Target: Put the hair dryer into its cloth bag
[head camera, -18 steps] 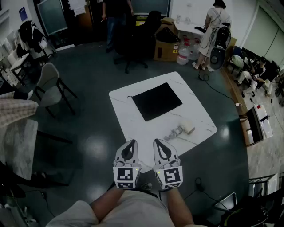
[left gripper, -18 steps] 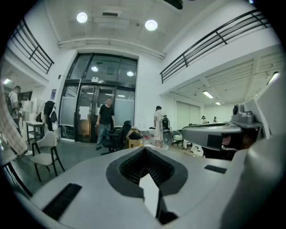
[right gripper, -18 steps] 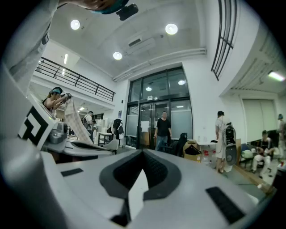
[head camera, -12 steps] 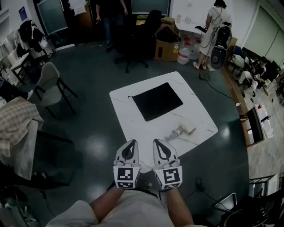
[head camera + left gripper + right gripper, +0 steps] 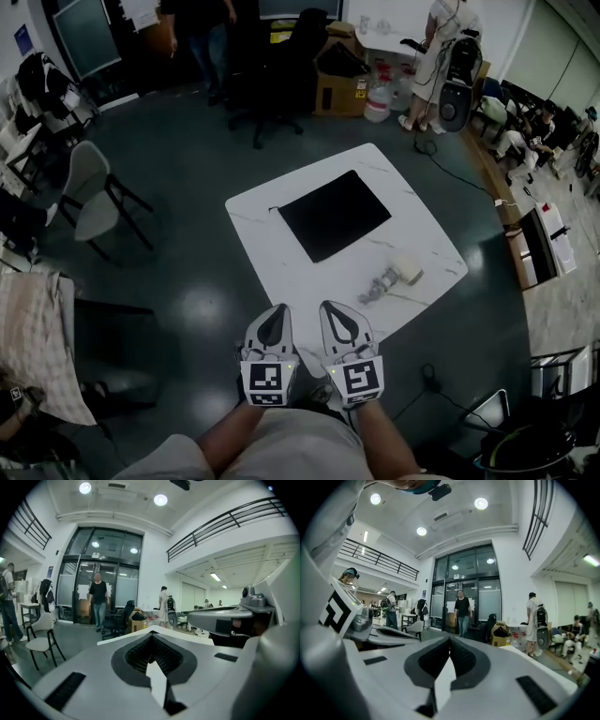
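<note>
A flat black cloth bag (image 5: pixel 335 214) lies on the white marble-patterned table (image 5: pixel 281 272), towards its far side. The white hair dryer (image 5: pixel 394 276) lies on the table's right part, nearer to me than the bag. Both grippers hang side by side at the table's near edge, close to my body. My left gripper (image 5: pixel 274 319) and right gripper (image 5: pixel 336 314) are shut with nothing between the jaws. In the left gripper view the jaws (image 5: pixel 151 638) meet with nothing in them, and in the right gripper view the jaws (image 5: pixel 450 643) do the same.
A grey chair (image 5: pixel 89 192) stands left of the table and a black office chair (image 5: pixel 281 89) behind it. Cardboard boxes (image 5: pixel 337 84) and people stand at the far wall. A cable (image 5: pixel 459 192) runs over the dark floor at the right.
The head view has shifted, so the table sits a little lower and more to the left. The grippers have stayed together, shut, at the table's near edge. A person at the back has walked left.
</note>
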Available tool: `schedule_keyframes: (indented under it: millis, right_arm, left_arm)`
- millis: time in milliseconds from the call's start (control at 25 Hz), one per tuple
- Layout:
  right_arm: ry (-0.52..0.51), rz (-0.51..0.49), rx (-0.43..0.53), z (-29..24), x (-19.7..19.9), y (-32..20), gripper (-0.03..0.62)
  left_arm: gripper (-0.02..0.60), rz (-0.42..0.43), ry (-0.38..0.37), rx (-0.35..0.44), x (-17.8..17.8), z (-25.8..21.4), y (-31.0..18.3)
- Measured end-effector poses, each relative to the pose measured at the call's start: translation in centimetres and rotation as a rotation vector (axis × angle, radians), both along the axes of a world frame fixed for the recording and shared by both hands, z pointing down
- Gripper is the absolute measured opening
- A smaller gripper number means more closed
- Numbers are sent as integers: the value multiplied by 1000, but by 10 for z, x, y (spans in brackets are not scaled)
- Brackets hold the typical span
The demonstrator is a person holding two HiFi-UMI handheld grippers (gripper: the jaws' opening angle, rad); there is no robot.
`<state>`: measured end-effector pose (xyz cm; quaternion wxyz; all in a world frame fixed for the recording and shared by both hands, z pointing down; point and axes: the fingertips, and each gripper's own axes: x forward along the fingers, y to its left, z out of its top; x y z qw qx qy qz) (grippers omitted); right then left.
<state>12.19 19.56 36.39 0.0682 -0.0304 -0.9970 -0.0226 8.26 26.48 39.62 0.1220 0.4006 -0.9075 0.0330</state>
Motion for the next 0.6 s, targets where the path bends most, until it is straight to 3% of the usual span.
schedule_keyframes:
  millis: [400,600]
  right_arm:
    - [63,100,-21,11,-113,38,15]
    - [115,141,-5,20,-152,62,15]
  left_arm:
    - [8,132,80,-13,-119,8,33]
    - [8,267,103,-32,-160,11,49]
